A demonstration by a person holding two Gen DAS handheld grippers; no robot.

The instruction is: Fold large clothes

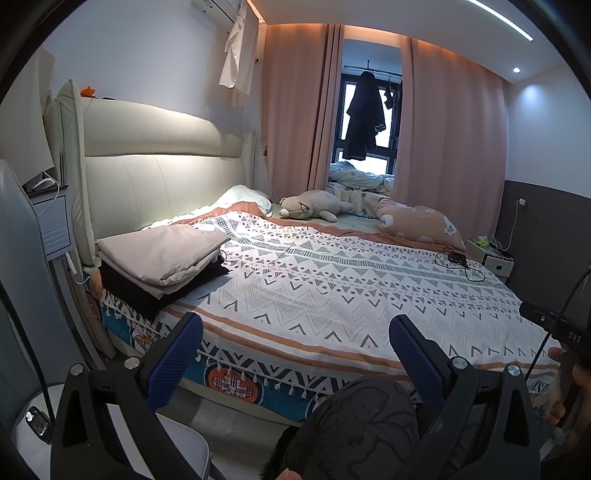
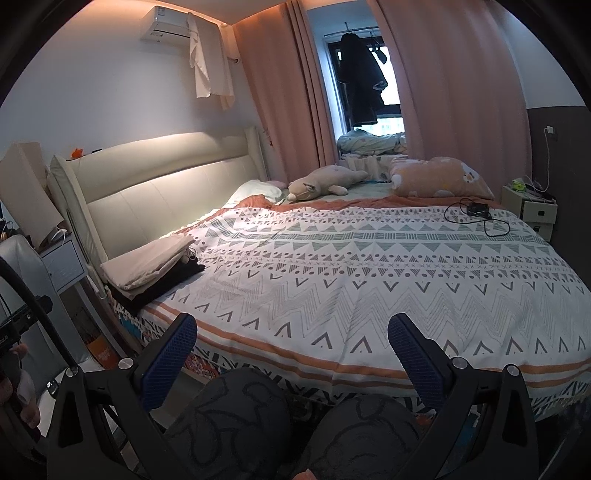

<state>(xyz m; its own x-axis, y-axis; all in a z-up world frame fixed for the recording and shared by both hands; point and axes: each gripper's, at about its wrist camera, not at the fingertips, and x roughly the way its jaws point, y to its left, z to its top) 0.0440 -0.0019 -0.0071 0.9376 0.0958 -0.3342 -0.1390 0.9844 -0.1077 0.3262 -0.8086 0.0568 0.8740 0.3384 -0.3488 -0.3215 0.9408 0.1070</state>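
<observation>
A: What holds what here?

B: No box or basket to speak of; the bed [image 2: 369, 266] carries everything, under a zigzag-patterned blanket [image 1: 332, 288]; at its head-side corner sits a stack of folded clothes [image 1: 162, 258], a beige piece [image 2: 147, 264] on top of a black piece [image 2: 162, 286], edges fairly square, resting on the blanket just beside the padded headboard [image 1: 162, 170]

A: And the claws?

B: The left gripper [image 1: 291, 354] has its blue-padded fingers [image 1: 177, 354] spread wide with nothing between them; it hangs over the near edge of the bed, touching no cloth; the right gripper [image 2: 291, 350] is the same, fingers [image 2: 413, 354] well apart, holding nothing, over the blanket's orange stripe; the folded stack lies well to the left of both, out of contact

A: What else is about?

B: A plush toy [image 2: 325, 182] and an orange pillow [image 2: 439, 181] lie at the far side of the bed; a small black device with a looping cable [image 2: 476, 214] rests on the blanket near the far right edge; a dark coat [image 1: 364, 114] hangs in the window gap between pink curtains [image 1: 450, 129]; a white cloth [image 2: 207, 66] dangles from the air conditioner [image 2: 166, 26]; the person's knees [image 2: 240, 417], in dark printed trousers, fill the bottom of the right view, below the fingers; the middle of the blanket between the grippers and the stack has nothing lying on it
</observation>
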